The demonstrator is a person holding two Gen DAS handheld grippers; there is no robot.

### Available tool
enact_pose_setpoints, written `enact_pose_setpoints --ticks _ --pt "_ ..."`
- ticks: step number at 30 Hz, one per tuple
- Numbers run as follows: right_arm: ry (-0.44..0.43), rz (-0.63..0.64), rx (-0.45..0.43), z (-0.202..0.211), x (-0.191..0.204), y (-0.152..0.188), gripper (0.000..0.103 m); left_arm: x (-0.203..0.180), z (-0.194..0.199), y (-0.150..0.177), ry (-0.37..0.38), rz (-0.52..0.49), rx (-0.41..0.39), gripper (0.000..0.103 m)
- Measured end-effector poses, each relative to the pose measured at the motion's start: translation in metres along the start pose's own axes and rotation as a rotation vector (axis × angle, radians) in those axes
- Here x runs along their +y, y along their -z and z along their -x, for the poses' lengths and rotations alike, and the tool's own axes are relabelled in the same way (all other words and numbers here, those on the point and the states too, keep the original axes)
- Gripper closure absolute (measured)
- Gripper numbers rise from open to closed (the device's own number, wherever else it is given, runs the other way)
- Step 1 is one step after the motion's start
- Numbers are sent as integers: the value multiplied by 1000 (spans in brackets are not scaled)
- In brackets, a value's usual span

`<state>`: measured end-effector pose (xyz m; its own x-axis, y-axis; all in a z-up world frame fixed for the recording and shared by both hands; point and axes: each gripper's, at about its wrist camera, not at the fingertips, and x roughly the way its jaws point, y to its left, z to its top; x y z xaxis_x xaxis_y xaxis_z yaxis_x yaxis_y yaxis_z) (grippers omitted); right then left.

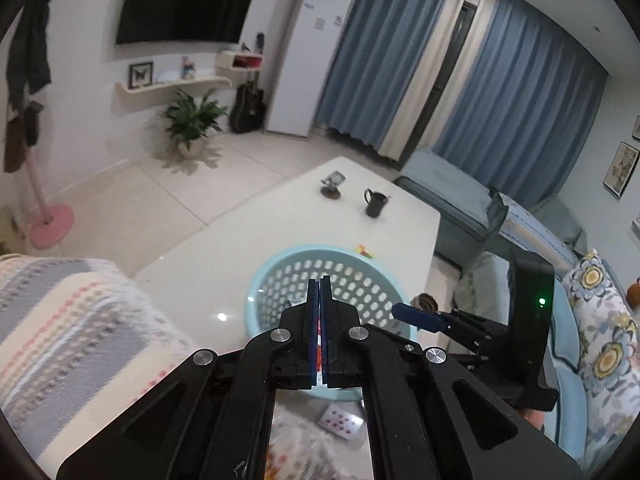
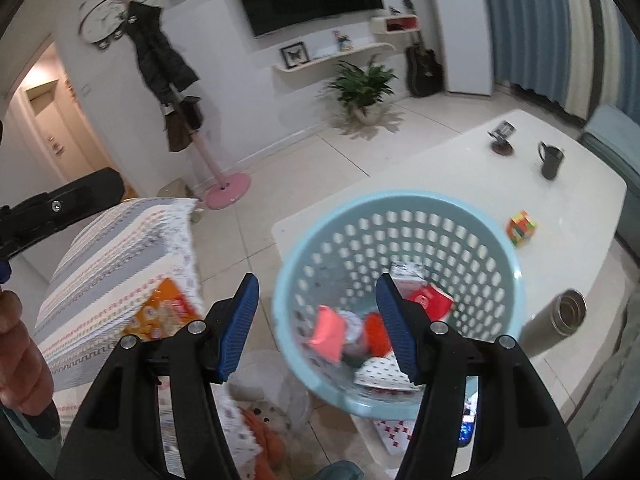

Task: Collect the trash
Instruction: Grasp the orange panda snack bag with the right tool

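A light blue perforated basket (image 2: 400, 248) stands on the near end of the white table (image 2: 568, 184); it also shows in the left wrist view (image 1: 340, 276). Inside it lie a red carton (image 2: 430, 300), a pink wrapper (image 2: 328, 330), an orange piece (image 2: 376, 332) and a patterned card (image 2: 380, 372). My right gripper (image 2: 320, 320) is open and empty, hovering over the basket's near rim. My left gripper (image 1: 320, 300) is shut, with a thin red-and-white sliver (image 1: 319, 344) showing between its jaws; what it is I cannot tell. The right gripper's blue finger (image 1: 416, 316) shows in the left wrist view.
On the table stand a black mug (image 2: 551, 160), a phone stand (image 2: 502, 136), a colour cube (image 2: 522, 228) and a steel flask (image 2: 556, 320). A blanket-covered seat (image 2: 120, 264) with an orange snack pack (image 2: 160, 312) lies left. Playing cards (image 1: 340, 420) lie below the basket. A sofa (image 1: 580, 320) is right.
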<state>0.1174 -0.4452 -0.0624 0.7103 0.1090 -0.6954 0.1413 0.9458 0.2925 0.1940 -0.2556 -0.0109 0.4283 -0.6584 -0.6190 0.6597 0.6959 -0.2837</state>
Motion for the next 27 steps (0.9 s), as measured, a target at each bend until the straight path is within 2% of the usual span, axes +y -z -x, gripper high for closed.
enact_pose_setpoints --ticks 4,7,8,10,12,13,15,16,17,19,22,27 --pt "-34 1 21 -3 -9 6 46 9 -3 7 -10 25 24 103" --pt "-130 12 54 -10 5 12 46 25 16 19 -61 66 8 101" --pt "-181 22 76 -15 16 15 46 32 23 25 -84 83 5 98" --pt "-224 67 100 -23 38 18 45 44 36 36 -128 129 -5 89" --pt "-237 118 118 -30 62 21 37 59 51 52 -177 186 -15 83" --pt "-243 137 123 -32 72 23 32 63 58 58 -199 202 -21 77" --pt "-264 185 126 -36 94 25 28 74 71 72 -242 239 -30 64" --pt "-264 207 125 -37 104 27 23 82 80 81 -274 266 -36 58" --pt "-259 225 126 -39 113 27 15 87 86 88 -291 284 -39 56" --pt "-244 261 138 -46 128 28 9 102 98 104 -306 339 -35 53" --pt "-215 296 167 -60 141 31 9 115 107 121 -297 390 -27 53" --pt "-166 358 218 -78 153 38 9 123 110 137 -287 419 -23 53"
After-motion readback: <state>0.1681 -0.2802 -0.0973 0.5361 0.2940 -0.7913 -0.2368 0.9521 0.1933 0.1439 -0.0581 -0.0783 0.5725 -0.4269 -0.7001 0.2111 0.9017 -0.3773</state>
